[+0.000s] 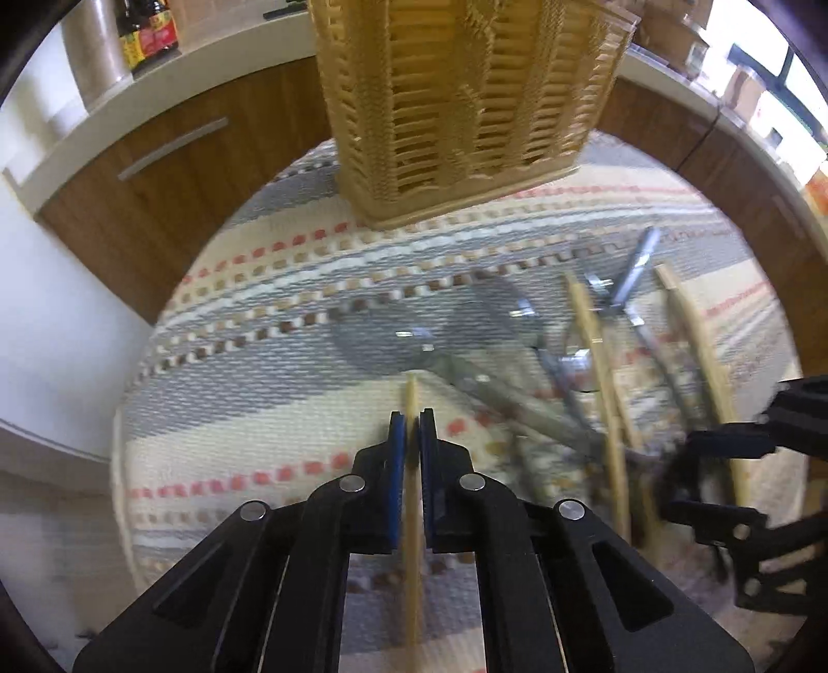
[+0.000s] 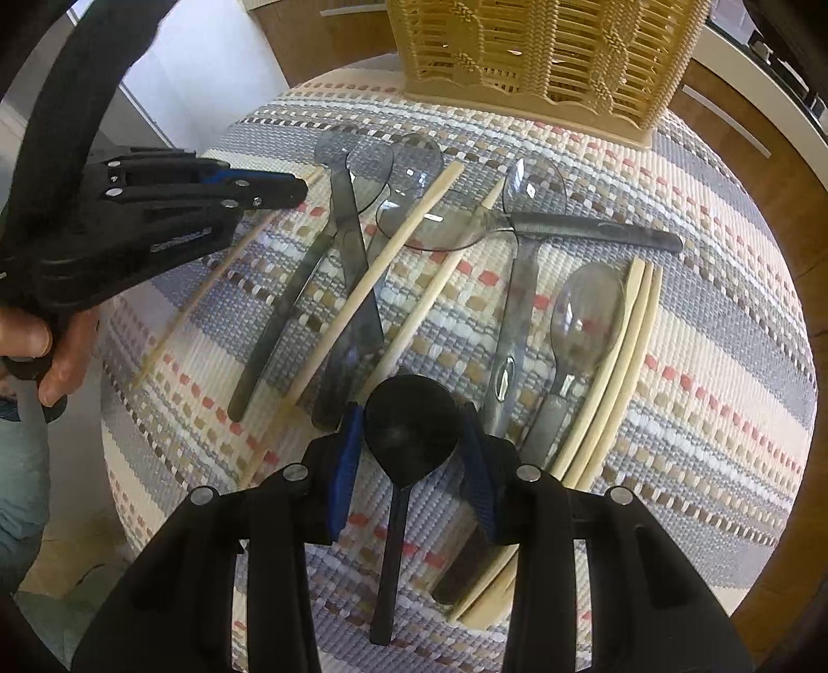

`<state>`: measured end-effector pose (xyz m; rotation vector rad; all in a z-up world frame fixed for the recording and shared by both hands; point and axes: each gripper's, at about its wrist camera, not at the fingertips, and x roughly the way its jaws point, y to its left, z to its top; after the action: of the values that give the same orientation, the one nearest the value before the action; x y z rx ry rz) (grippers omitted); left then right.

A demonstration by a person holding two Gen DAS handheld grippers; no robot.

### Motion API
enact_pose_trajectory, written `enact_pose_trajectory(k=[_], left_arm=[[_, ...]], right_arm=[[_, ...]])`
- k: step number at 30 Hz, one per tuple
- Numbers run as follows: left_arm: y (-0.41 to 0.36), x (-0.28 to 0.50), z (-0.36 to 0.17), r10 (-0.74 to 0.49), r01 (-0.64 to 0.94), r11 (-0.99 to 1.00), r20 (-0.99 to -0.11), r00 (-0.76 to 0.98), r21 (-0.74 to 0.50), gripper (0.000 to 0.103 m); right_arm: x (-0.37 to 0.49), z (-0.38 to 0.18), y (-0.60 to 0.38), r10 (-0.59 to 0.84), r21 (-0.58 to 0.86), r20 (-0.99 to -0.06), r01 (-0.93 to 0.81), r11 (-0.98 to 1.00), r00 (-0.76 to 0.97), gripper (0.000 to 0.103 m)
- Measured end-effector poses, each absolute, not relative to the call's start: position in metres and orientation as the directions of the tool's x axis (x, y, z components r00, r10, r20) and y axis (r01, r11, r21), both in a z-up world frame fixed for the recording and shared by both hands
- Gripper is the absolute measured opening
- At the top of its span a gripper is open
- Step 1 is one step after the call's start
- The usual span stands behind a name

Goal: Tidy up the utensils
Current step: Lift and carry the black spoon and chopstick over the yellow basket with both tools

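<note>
My left gripper (image 1: 412, 422) is shut on a wooden chopstick (image 1: 412, 517) and holds it above the striped woven mat (image 1: 233, 372), in front of the woven utensil basket (image 1: 466, 103). In the right wrist view the left gripper (image 2: 300, 189) holds that chopstick (image 2: 207, 290) at the left. My right gripper (image 2: 411, 424) is open around the bowl of a black spoon (image 2: 409, 429) lying on the mat (image 2: 724, 336). Translucent grey spoons (image 2: 409, 165), knives (image 2: 595, 230) and more chopsticks (image 2: 605, 383) lie scattered ahead. The basket (image 2: 543, 57) stands at the far edge.
Wooden cabinets with handles (image 1: 171, 147) and a white counter with sauce bottles (image 1: 147, 33) lie behind the table. The right gripper shows at the right of the left wrist view (image 1: 735, 492). A hand (image 2: 46, 352) holds the left gripper's grip.
</note>
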<state>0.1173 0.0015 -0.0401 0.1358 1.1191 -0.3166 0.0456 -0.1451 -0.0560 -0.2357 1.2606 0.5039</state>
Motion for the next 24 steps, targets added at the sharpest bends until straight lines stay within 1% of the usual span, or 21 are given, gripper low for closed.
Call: enact_pose_trajectory(k=[6,11,14,18,20,24], left_arm=[[0.005,0.097,-0.027,-0.190,0.313,0.949,-0.868,0.458,-0.043,0.003],[0.018,0.080,-0.005,-0.242,0.320,0.945,-0.802,0.546,-0.068,0.003],[0.025,0.068,0.019,-0.304,0.340,0.935,-0.733,0.609,-0.105,0.003],[0.028,0.053,0.058,-0.377,0.370,0.918,-0.609,0.698,-0.144,0.003],[0.022,0.050,0.080,-0.404,0.385,0.910,-0.537,0.741,-0.153,0.003],[0.020,0.051,0.129,-0.426,0.398,0.904,-0.403,0.810,-0.156,0.003]], right_arm=[[0.036,-0.043,-0.163,0.280,0.132,-0.926,-0.481,0.867,0.251,0.034],[0.013,-0.016,-0.184,0.353,0.150,-0.878,-0.514,0.845,0.324,0.034],[-0.003,0.005,-0.197,0.419,0.158,-0.823,-0.553,0.818,0.384,0.034],[-0.031,0.046,-0.220,0.537,0.175,-0.688,-0.606,0.776,0.488,0.034],[-0.035,0.068,-0.222,0.568,0.173,-0.626,-0.616,0.769,0.534,0.034],[-0.026,0.110,-0.221,0.585,0.150,-0.521,-0.608,0.780,0.622,0.034]])
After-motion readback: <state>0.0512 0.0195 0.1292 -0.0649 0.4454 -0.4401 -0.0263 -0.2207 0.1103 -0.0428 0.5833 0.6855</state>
